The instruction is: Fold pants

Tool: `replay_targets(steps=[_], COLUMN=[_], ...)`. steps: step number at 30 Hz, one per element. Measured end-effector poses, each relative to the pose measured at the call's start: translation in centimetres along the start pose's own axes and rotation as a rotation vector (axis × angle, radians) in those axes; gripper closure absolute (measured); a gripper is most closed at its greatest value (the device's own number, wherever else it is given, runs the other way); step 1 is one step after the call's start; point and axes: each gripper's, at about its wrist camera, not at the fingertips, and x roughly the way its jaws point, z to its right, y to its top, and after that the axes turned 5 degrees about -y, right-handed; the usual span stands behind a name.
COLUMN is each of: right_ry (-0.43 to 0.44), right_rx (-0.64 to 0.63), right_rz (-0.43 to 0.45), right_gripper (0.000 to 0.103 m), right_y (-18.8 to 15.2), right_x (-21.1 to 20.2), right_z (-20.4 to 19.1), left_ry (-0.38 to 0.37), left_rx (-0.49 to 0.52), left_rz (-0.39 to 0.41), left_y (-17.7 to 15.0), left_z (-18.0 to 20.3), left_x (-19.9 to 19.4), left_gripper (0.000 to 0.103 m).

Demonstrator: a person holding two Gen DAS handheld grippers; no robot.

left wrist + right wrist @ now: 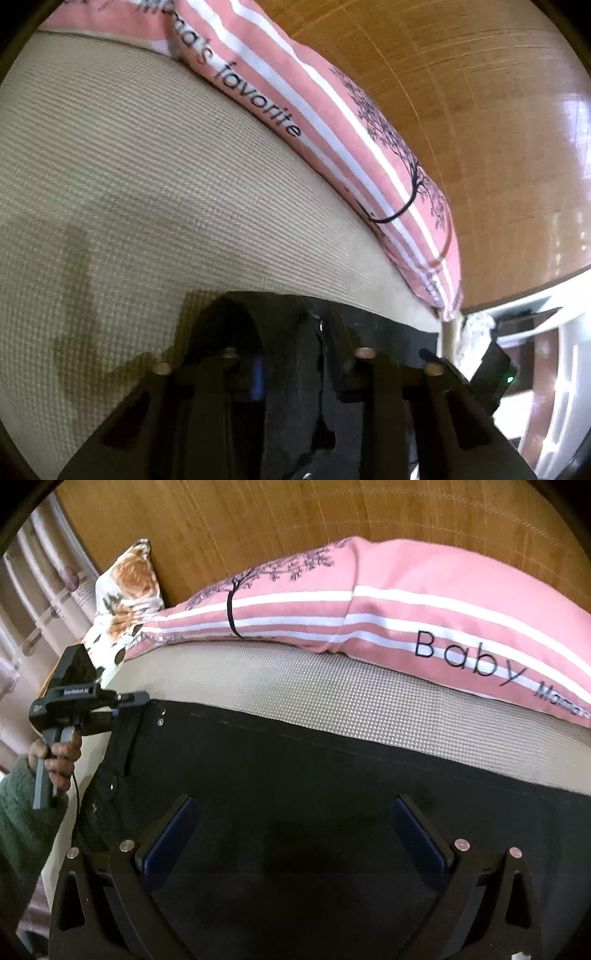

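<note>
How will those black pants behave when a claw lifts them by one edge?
Probably floppy: the black pants lie flat and follow the bed's woven cover. The free part would likely sag and trail, since the left claw grips only the waist edge. They look like thick cloth with metal rivets, so perhaps fairly heavy, and unlikely to slip.

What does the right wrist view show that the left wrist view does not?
Only the right wrist view: the open right hand-held gripper, the floral cushion, the person's left hand, and the black pants spread flat.

Only the left wrist view: the left hand-held gripper shut on the dark fabric, and "favorite" lettering.

Both: the pink striped pillow, beige woven mat and wooden headboard.
</note>
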Motion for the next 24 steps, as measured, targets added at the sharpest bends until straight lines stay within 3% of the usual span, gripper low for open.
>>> replay_targets(steps=[1, 5, 12, 17, 20, 24], right_ry=[0.002, 0.036, 0.227, 0.346, 0.400, 0.433], right_rx=[-0.021, -0.125, -0.256, -0.346, -0.381, -0.415], right_rz=[-0.009, -0.042, -0.164, -0.263, -0.297, -0.397], right_gripper=[0.000, 0.000, 0.000, 0.015, 0.030, 0.031], right_y=[0.3, 1.6, 5.3, 7.4, 8.0, 7.4], right_x=[0.2, 0.6, 1.4, 2.7, 3.4, 5.0], right_z=[0.2, 1.4, 3.4, 3.5, 3.6, 4.1], left_ry=[0.016, -0.043, -0.145, -0.169, -0.171, -0.156], left_rx=[0.017, 0.063, 0.162, 0.183, 0.210, 0.211], left_rz=[0.013, 0.110, 0.190, 0.220, 0.231, 0.242], left_y=[-0.3, -1.6, -3.9, -5.0, -5.6, -6.0], left_z=[0.2, 2.1, 5.4, 6.4, 7.2, 7.3], left_x=[-0.2, -2.2, -5.3, -6.9, -7.9, -8.4], left_gripper=[0.092, 0.095, 0.095, 0.095, 0.095, 0.095])
